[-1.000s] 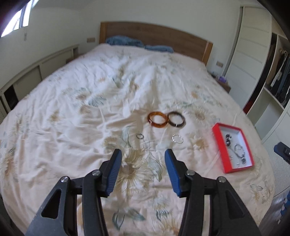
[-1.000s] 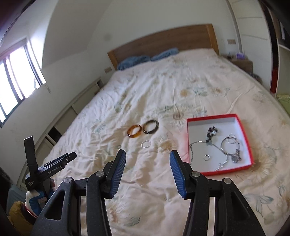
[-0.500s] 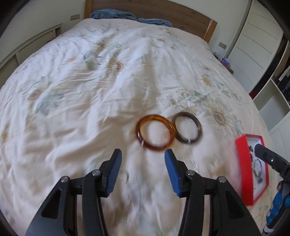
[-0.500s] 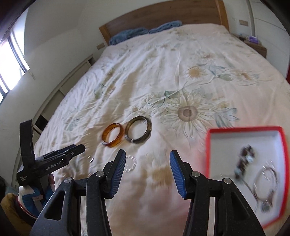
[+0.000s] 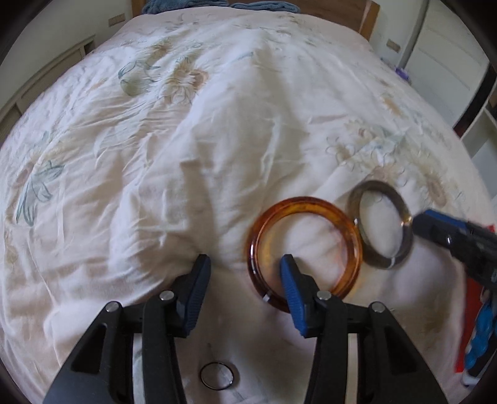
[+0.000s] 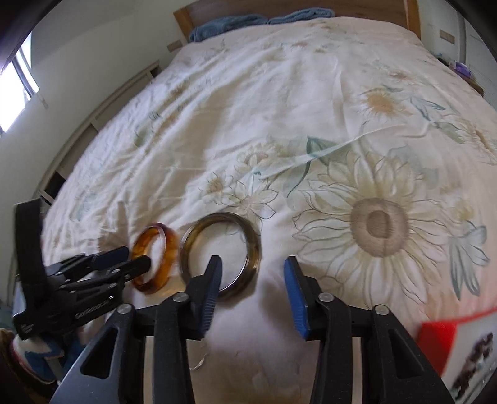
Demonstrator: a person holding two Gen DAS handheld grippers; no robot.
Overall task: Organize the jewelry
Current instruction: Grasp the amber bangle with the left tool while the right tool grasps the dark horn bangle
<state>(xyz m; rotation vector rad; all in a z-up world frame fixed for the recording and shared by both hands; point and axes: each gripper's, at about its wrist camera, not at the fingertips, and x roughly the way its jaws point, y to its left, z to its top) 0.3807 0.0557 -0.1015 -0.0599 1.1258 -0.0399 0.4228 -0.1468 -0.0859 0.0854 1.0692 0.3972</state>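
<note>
An amber bangle [image 5: 304, 251] and a dark grey-brown bangle [image 5: 380, 223] lie side by side on the floral bedspread. My left gripper [image 5: 245, 264] is open; its right fingertip sits inside the amber bangle's ring, its left one outside the near rim. My right gripper [image 6: 251, 267] is open; its left fingertip sits inside the dark bangle [image 6: 220, 251], its right one outside. The amber bangle [image 6: 155, 258] shows in the right wrist view beside the left gripper's fingers [image 6: 111, 258]. A small thin ring [image 5: 216, 376] lies under the left gripper.
The red jewelry tray [image 6: 441, 342] sits at the right with dark jewelry in it, blurred. A thin ring [image 6: 198, 362] lies under the right gripper. The wooden headboard [image 6: 236, 9] and blue pillows [image 6: 257, 18] are far off. The bedspread [image 5: 186, 155] is rumpled.
Both grippers have moved forward and down to the two bangles. Each now has one fingertip inside a bangle. The tray has slid to the frame edge.
</note>
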